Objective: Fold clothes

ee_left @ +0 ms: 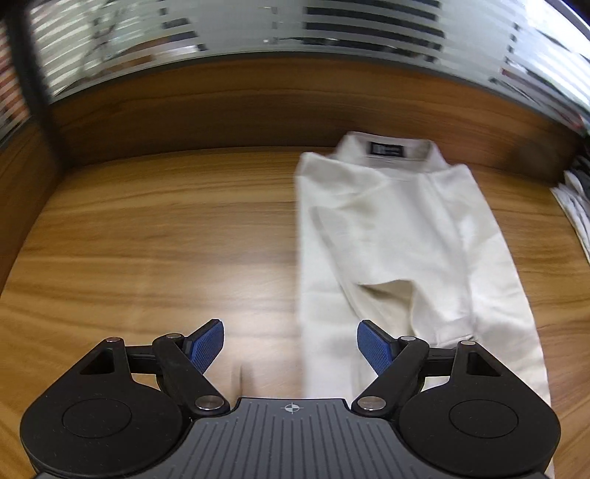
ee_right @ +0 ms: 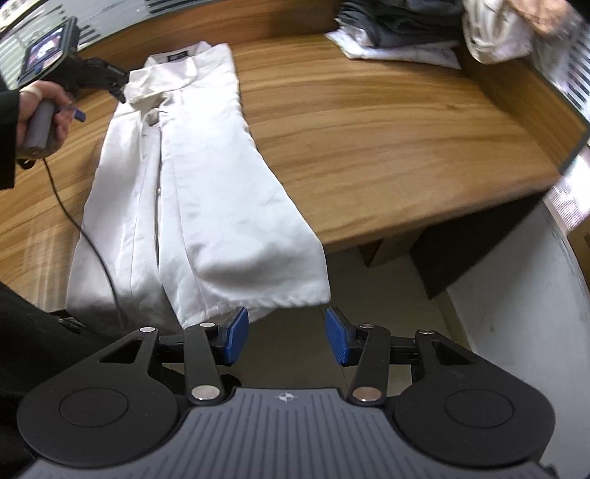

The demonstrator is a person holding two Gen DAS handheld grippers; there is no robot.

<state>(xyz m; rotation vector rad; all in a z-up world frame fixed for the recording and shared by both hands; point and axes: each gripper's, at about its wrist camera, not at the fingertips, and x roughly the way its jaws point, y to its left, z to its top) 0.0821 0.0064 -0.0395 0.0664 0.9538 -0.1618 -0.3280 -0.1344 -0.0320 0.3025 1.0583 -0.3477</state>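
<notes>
Over the white shirt [ee_right: 206, 191], both jaws open, seemingly empty: left wide, right narrower.

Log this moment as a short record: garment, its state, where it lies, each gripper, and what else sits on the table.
garment: white shirt, collar with dark label at the far end
state: both sides folded inward into a long strip, not yet folded crosswise
place: on the wooden table, hem hanging over the near edge
left gripper: open, nothing between its pads, above the shirt's left edge
right gripper: open, empty, just below the hem
other: pile of clothes at the far right of the table
</notes>
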